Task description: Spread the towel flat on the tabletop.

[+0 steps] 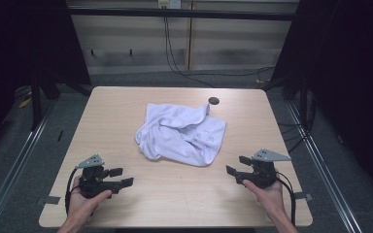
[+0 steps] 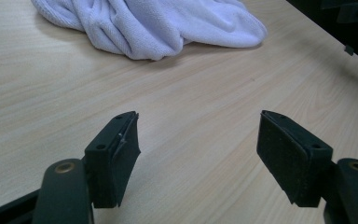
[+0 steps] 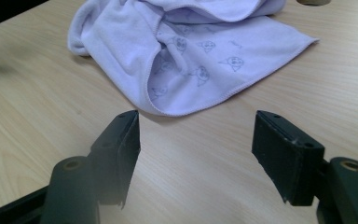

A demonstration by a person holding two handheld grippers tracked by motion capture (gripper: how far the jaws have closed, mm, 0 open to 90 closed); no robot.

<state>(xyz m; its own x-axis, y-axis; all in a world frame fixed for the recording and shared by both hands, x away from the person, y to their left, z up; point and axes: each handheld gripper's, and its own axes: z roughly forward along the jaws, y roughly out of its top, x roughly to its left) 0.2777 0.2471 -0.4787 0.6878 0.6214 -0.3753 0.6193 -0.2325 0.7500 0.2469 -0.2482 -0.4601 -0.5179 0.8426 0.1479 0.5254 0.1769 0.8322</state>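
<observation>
White towel (image 1: 182,133), small grey cartoon prints

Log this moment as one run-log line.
stage: pre-grasp | towel: crumpled, mid-table, untouched | left gripper: open, empty | right gripper: open, empty
</observation>
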